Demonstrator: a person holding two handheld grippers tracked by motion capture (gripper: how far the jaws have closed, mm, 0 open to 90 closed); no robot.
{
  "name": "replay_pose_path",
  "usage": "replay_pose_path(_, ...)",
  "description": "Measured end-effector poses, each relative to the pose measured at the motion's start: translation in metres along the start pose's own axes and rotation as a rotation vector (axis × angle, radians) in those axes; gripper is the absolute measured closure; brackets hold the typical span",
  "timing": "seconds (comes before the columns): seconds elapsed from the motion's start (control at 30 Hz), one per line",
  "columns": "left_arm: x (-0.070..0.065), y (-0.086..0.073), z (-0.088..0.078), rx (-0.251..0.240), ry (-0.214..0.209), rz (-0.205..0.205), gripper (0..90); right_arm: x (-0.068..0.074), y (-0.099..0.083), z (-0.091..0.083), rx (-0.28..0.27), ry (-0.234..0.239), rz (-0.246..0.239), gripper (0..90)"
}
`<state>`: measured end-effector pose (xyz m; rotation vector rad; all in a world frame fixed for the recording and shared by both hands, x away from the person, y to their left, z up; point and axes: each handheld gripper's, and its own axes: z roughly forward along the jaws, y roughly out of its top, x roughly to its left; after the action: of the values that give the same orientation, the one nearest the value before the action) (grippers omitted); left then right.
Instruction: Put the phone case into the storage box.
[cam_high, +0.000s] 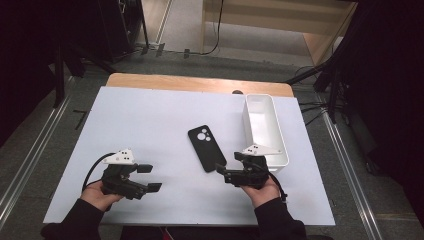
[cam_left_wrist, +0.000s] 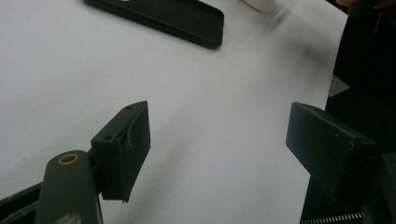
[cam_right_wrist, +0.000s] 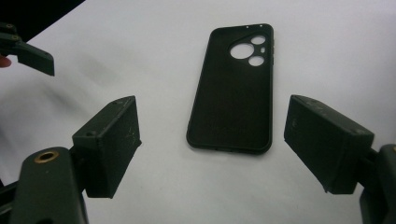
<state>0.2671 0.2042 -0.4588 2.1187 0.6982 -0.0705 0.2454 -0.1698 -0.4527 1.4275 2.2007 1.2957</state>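
A black phone case (cam_right_wrist: 233, 88) lies flat on the white table (cam_high: 150, 120), just ahead of the right gripper (cam_right_wrist: 212, 140) (jaws open, empty); the left gripper (cam_left_wrist: 219, 149) rests apart, jaws open

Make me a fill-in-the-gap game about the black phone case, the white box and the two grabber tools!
1. The flat black phone case lies on the ____ tabletop.
2. The long white plastic box stands to the ____ of the case in the high view.
3. The right gripper points at the case with its jaws ____.
4. The left gripper holds ____ between its jaws.

Missing words: white; right; open; nothing
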Motion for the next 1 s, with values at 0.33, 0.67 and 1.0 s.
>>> replay_pose_path(0.33, 0.000, 0.000, 0.000, -0.001, 0.000, -0.006, 21.8, 0.002, 0.012, 0.012, -0.009, -0.016, 0.018, 16.8)
replay_pose_path(0.67, 0.000, 0.000, -0.001, -0.003, -0.002, -0.008, 21.8, 0.003, 0.023, 0.033, -0.002, -0.048, 0.017, 16.8)
replay_pose_path(1.0, 0.000, 0.000, -0.001, -0.002, 0.001, -0.007, 21.8, 0.002, 0.035, 0.047, -0.022, -0.074, 0.021, 15.9)
